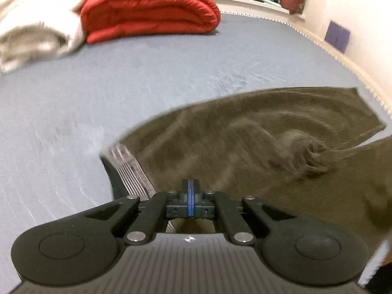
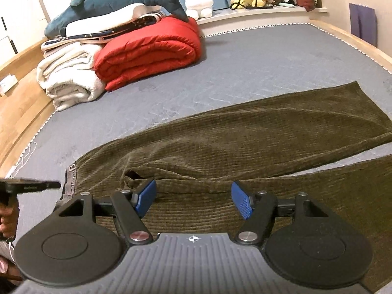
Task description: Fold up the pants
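A: Where are the pants sitting?

B: They are lying spread out on the bed, both legs apart, the waistband towards the near left edge.

A: So is any folding showing yet?

B: None that I am seeing; I am judging this as the start, with every fold left to make.

A: And the tools?

B: The left tool is clenched, pads together over the waistband end, though whether cloth is pinched I cannot tell. The right tool is standing released above the near leg.
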The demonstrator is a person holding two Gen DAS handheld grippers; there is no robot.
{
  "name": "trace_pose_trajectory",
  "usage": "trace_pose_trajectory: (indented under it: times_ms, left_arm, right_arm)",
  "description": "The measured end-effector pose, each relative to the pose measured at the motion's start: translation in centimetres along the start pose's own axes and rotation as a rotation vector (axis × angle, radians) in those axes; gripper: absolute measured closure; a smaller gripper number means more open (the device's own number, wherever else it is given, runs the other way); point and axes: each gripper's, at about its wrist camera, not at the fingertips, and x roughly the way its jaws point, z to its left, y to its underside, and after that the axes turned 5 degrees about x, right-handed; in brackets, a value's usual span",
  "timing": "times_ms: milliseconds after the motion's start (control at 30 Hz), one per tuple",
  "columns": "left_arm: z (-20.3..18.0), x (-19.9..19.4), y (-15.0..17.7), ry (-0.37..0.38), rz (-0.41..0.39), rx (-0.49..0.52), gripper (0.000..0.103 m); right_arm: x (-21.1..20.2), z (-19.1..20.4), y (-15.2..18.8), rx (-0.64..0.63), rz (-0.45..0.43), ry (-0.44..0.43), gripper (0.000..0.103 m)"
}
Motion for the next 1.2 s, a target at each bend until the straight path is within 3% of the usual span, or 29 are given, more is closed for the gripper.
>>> trace_pose_trajectory:
  times_ms: [133, 200, 267, 400, 467, 533, 633, 700, 767, 867, 1000, 1100, 1200]
  left_arm:
    - [0.9, 2.9, -3.2, -0.031, -0.021, 0.034, 0.099]
    - [1.3, 5.1, -4.7, -0.079, -0.030, 0.067, 0.088]
    - [2.1, 7.6, -5.7, -0.100, -0.009, 0.075, 0.049]
    - [3.8, 12.2, -7.0, -0.087, 0.061, 0.065, 0.043]
    - [4.7, 13.9, -7.4, -0.055, 0.089, 0.057, 0.029]
    - [5.3, 15.6, -7.4, -0.023, 0.128, 0.063, 0.026]
    - [6.0, 16.6, -7.4, 0.002, 0.135, 0.067, 0.028]
    - [6.2, 16.7, -7.6, 0.063, 0.144, 0.072, 0.074]
    - [5.2, 15.7, -7.9, 0.063, 0.133, 0.145, 0.091]
    - [3.0, 12.4, -7.8, 0.028, 0.075, 0.295, 0.092]
    - [0.3, 4.4, -6.4, 0.015, -0.076, 0.408, 0.093]
    - [-3.0, -2.9, -2.5, 0.032, -0.193, 0.524, 0.093]
    - [-6.5, -9.5, 3.5, 0.086, -0.270, 0.648, 0.094]
  right_arm:
    - [-0.6, 0.2, -0.3, -0.029, -0.021, -0.012, 0.033]
    - [-0.8, 0.3, -0.4, -0.043, -0.033, -0.013, 0.033]
    - [-1.0, 0.2, -0.6, -0.050, -0.040, -0.012, 0.033]
    - [-1.1, 0.2, -0.7, -0.058, -0.040, -0.007, 0.033]
    - [-1.2, 0.2, -0.7, -0.059, -0.041, -0.004, 0.033]
    - [-1.4, 0.1, -0.6, -0.062, -0.045, -0.001, 0.033]
    - [-1.6, -0.1, -0.5, -0.073, -0.054, 0.012, 0.033]
    - [-1.7, -0.2, -0.5, -0.073, -0.055, 0.023, 0.033]
    - [-1.7, -0.6, -0.5, -0.068, -0.055, 0.035, 0.033]
    - [-1.8, -1.1, -0.8, -0.051, -0.064, 0.057, 0.033]
    - [-2.1, -2.7, -1.7, 0.014, -0.090, 0.086, 0.033]
    - [-2.2, -4.6, -2.0, 0.095, -0.111, 0.108, 0.033]
    - [-1.8, -7.5, -2.3, 0.198, -0.139, 0.160, 0.033]
